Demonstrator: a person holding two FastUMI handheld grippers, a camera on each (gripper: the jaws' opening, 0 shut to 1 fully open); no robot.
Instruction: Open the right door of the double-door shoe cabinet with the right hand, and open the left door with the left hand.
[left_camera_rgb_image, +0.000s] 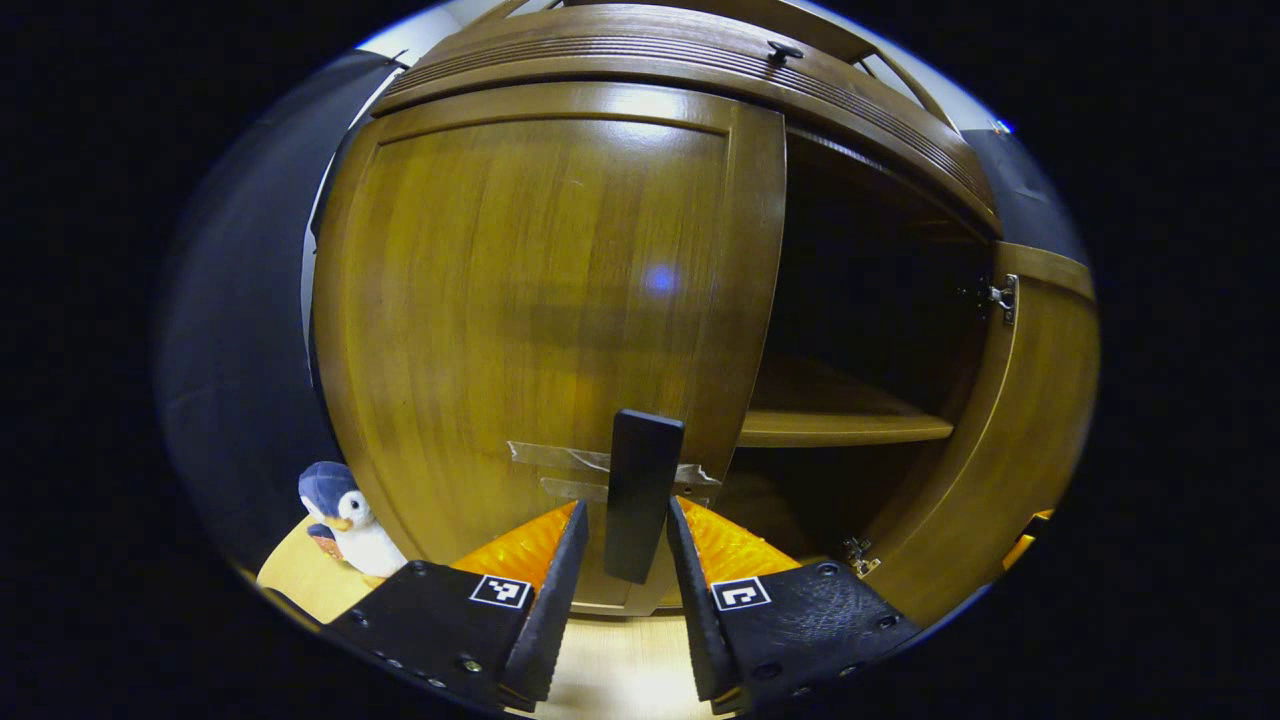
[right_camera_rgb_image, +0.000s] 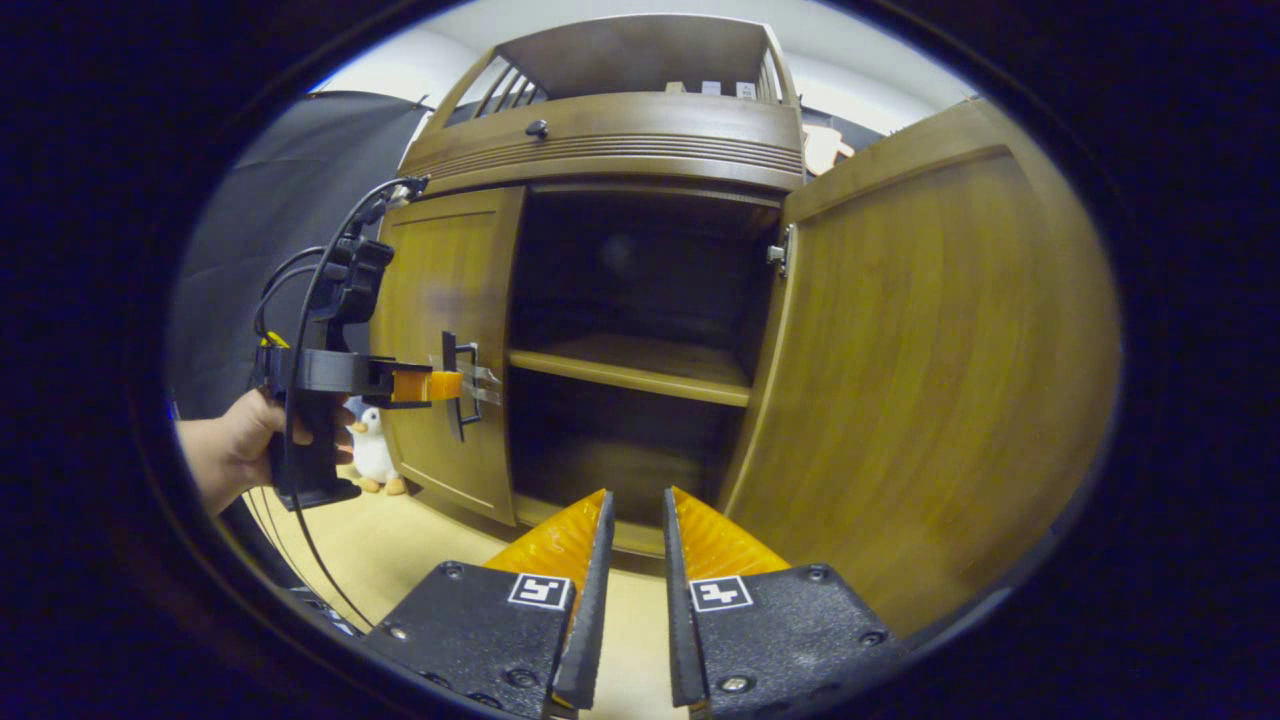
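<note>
The left door (left_camera_rgb_image: 540, 330) is faced closely by the left gripper view; farther back, the right gripper view — cabinet (right_camera_rgb_image: 640, 330) shared.

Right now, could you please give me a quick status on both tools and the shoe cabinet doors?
Left tool straddling left door handle, not clamped. Right tool empty, nearly closed. Right door open, left door shut. Nothing blocking.

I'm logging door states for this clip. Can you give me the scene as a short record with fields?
right door: swung wide open
left door: closed or nearly so
left door handle: dark vertical bar between the left tool's fingers, small gaps either side
right tool: holds nothing, fingers narrowly apart, facing the cabinet's open side
cabinet interior: dark, one shelf
beside cabinet: penguin plush on the floor
</note>
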